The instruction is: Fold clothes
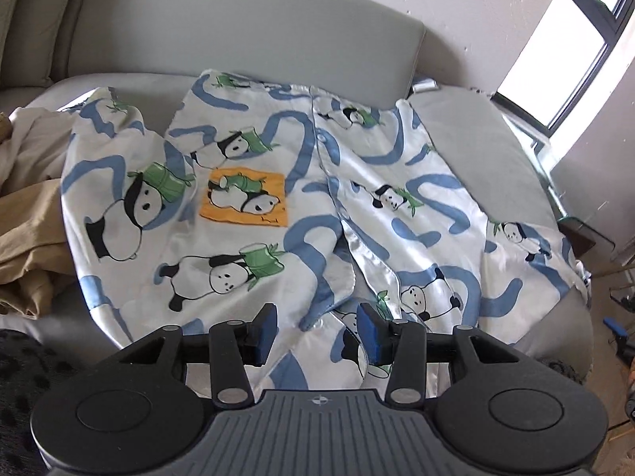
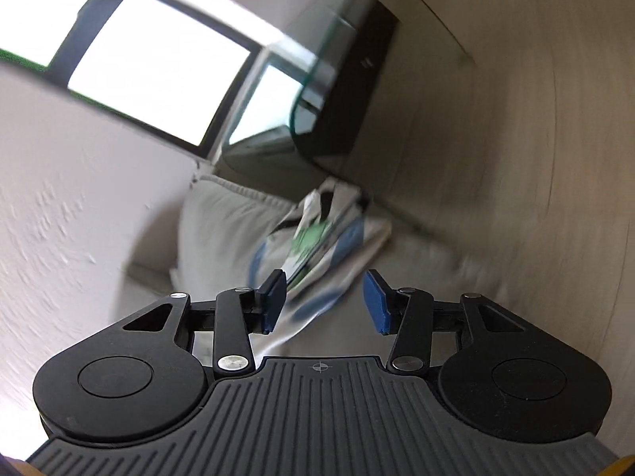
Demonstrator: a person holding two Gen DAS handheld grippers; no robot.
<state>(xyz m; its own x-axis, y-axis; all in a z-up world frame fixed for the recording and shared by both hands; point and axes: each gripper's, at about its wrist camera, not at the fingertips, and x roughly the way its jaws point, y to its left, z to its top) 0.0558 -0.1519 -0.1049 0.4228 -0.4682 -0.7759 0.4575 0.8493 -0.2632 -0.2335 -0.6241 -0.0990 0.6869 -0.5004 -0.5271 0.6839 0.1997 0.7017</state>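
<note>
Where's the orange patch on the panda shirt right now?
In the left wrist view, the orange patch sits left of centre on the panda shirt, spread on the grey sofa. It lies left of the button placket, beyond the open left tongs.

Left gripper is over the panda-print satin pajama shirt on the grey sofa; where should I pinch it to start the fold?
Probably the bottom hem of the panda-print satin pajama shirt, where the front panel's rounded corner lies loose just ahead of the open left gripper. Come in from the near edge, low and forward. The satin lies flat on the grey sofa, so that free edge offers the easiest pinch.
</note>
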